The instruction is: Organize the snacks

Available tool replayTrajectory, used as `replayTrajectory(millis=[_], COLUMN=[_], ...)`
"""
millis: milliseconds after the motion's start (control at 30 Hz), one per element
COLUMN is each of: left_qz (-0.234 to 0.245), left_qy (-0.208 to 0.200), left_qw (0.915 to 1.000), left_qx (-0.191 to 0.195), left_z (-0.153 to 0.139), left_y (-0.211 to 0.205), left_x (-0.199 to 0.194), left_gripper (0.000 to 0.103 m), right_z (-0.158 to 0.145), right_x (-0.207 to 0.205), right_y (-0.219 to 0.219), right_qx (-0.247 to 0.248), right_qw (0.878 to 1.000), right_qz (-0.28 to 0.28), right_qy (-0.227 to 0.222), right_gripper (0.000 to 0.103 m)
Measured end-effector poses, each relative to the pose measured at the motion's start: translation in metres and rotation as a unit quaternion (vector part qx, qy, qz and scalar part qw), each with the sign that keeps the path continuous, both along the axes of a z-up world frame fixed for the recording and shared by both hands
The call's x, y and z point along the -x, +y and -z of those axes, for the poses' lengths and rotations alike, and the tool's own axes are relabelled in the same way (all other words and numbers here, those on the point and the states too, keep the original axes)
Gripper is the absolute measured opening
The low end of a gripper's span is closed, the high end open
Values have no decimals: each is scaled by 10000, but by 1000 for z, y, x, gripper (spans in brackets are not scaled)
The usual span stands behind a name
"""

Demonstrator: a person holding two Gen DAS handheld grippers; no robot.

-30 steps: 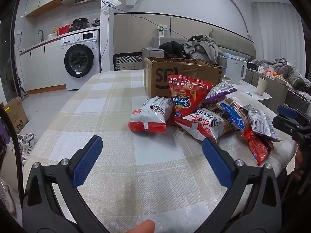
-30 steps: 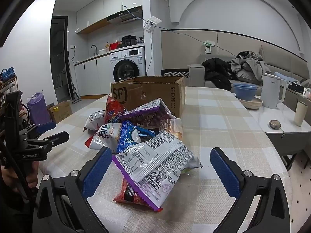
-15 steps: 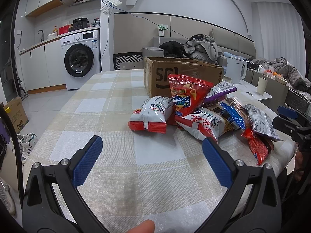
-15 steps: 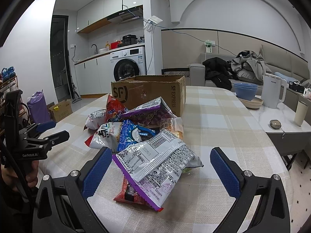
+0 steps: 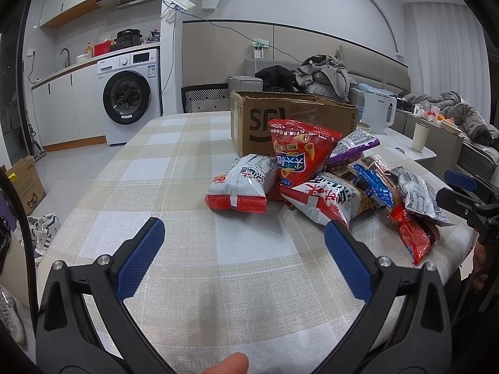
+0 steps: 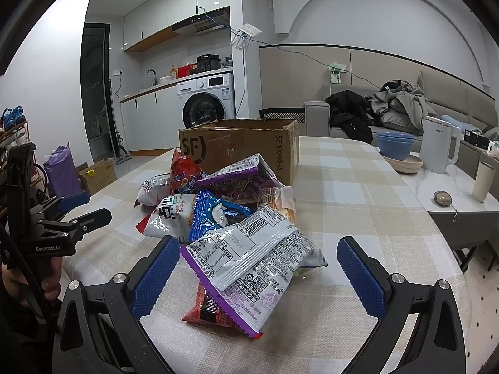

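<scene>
A pile of snack bags lies on the checked tablecloth (image 5: 187, 187) in front of an open SF cardboard box (image 5: 293, 121), which also shows in the right wrist view (image 6: 240, 149). A red cone-snack bag (image 5: 299, 152) leans on the box. A white-and-red bag (image 5: 246, 184) lies at the pile's left. My left gripper (image 5: 243, 252) is open and empty, short of the pile. My right gripper (image 6: 259, 268) is open, its fingers either side of a silver-and-purple bag (image 6: 252, 265) without touching it. A blue bag (image 6: 212, 215) lies behind it.
A white kettle (image 6: 439, 143), blue bowls (image 6: 394, 143) and a cup (image 6: 483, 180) stand on a side table at the right. A washing machine (image 5: 131, 93) and a sofa with clothes (image 5: 321, 74) are beyond the table.
</scene>
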State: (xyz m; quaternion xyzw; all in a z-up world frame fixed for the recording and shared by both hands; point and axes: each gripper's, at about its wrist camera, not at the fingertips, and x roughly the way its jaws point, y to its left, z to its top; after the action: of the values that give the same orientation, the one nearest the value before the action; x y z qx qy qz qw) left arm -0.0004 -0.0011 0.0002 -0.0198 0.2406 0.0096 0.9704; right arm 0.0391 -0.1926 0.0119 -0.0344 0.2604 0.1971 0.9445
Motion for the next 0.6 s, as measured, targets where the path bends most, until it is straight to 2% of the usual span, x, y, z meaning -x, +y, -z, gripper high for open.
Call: replayTrajectory(millis=[433, 600], left_qz=[-4, 30], left_qy=[-17, -41], left_qw=[10000, 10000], left_qx=[-13, -30], left_z=[1, -1], left_y=[0, 0], left_x=[1, 1], left_gripper=[102, 102], right_z=[0, -2], right_x=[-2, -6], right_y=[3, 4], right_qx=[60, 188], right_qw=[10000, 9996], right_qz=[16, 182], right_qy=[32, 93], right_gripper=[103, 103])
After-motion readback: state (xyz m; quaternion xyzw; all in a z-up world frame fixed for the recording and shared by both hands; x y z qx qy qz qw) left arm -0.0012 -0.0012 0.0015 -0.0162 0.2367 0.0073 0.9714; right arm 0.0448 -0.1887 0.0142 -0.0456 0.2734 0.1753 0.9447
